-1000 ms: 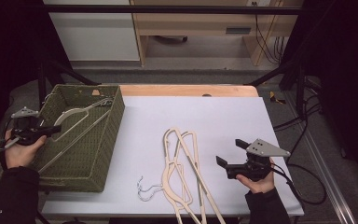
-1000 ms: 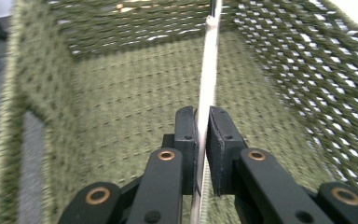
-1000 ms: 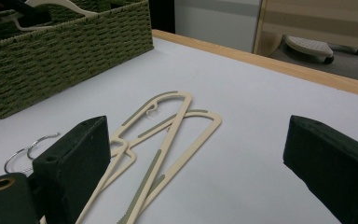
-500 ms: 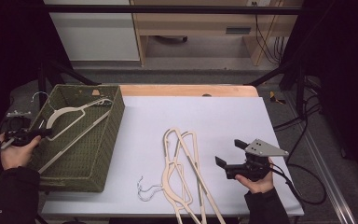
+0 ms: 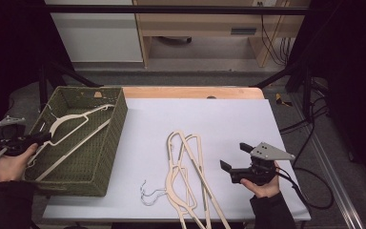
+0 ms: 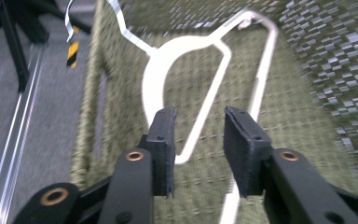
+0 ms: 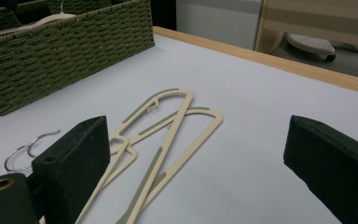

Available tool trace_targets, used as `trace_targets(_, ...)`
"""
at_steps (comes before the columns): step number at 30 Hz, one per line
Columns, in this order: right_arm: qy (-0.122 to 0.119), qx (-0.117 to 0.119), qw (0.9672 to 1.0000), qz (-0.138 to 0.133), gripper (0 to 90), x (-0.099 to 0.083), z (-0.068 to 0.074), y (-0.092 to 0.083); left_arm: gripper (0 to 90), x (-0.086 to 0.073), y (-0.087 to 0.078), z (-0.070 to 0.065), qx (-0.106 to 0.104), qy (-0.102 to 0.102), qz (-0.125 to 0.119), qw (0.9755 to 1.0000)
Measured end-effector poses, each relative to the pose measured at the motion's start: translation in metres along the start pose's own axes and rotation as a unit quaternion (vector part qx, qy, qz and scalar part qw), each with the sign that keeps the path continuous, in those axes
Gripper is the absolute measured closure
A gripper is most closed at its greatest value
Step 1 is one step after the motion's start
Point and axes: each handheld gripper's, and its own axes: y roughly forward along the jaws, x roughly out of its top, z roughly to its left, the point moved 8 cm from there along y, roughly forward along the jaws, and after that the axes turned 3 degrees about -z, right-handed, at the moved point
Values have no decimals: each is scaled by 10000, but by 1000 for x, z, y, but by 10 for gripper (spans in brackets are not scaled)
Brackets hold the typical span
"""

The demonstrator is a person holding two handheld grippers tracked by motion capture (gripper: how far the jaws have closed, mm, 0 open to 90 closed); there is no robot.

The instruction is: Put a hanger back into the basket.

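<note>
A cream hanger (image 5: 66, 123) lies slanted inside the green wicker basket (image 5: 116, 124) at the table's left. My left gripper (image 5: 44, 138) hovers at the basket's left rim, pointing in. Its jaws have just been opening, and in the left gripper view (image 6: 198, 122) they stand apart over the hanger (image 6: 161, 70) without touching it. A loose pile of cream hangers (image 5: 186, 162) with metal hooks (image 5: 150, 194) lies on the white table top. Right of that pile, my right gripper (image 5: 235, 156) is held wide open and holds nothing (image 7: 198, 133); the hangers (image 7: 168, 135) lie ahead of it.
The white table top (image 5: 219, 119) has a wooden strip (image 5: 190, 92) along its back edge. Beyond it stand a white cabinet (image 5: 95, 33) and a wooden shelf unit (image 5: 200, 24). Cables (image 5: 310, 124) trail on the floor to the right.
My left gripper has let go of the hanger and drawn back to the basket's left rim. The hanger has settled lower in the basket. The right gripper has not moved.
</note>
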Motion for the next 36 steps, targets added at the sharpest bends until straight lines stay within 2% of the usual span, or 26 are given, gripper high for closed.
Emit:
trace_targets(1,0,0,10000,0,75,0,0,0,610,0,0,0,0,0,0,10000)
trace_targets(4,-7,-4,10000,-19,74,1,0,-1,569,9,-10,-16,-133,95,-365,9992)
trace_targets(6,-19,-8,10000,-32,74,1,0,-2,525,16,-17,-29,-298,109,-655,9974)
trace_targets(7,-5,-8,10000,-39,73,1,0,-3,478,19,-20,-36,-371,117,-791,9961)
trace_targets(11,3,2,10000,-43,74,1,0,-3,412,28,-28,-66,-752,201,-1231,9893)
trace_targets(13,11,11,10000,-43,72,1,1,-3,367,31,-30,-81,-893,247,-1391,9859)
trace_targets(14,26,31,10000,-19,70,1,2,-2,308,32,-30,-88,-970,278,-1459,9841)
trace_targets(17,37,48,10000,-15,69,0,3,-1,269,35,-30,-108,-1127,351,-1612,9798)
trace_targets(18,30,66,10000,-2,66,0,2,-2,230,36,-30,-115,-1201,366,-1662,9781)
trace_targets(20,34,67,10000,-1,66,0,3,-2,208,38,-30,-130,-1308,421,-1753,9749)
trace_targets(22,47,61,10000,-16,66,0,3,-3,150,39,-30,-143,-1402,442,-1803,9726)
trace_targets(24,53,41,10000,-35,66,1,3,-3,137,38,-31,-157,-1590,461,-1818,9693)
trace_targets(27,71,37,10000,-51,65,1,3,-3,111,37,-33,-179,-1762,596,-1890,9642)
trace_targets(30,88,31,9999,-71,62,1,3,-4,93,34,-34,-196,-1933,632,-1933,9598)
trace_targets(36,80,-10,9999,-94,63,1,3,-3,89,20,-32,-230,-2304,830,-1830,9521)
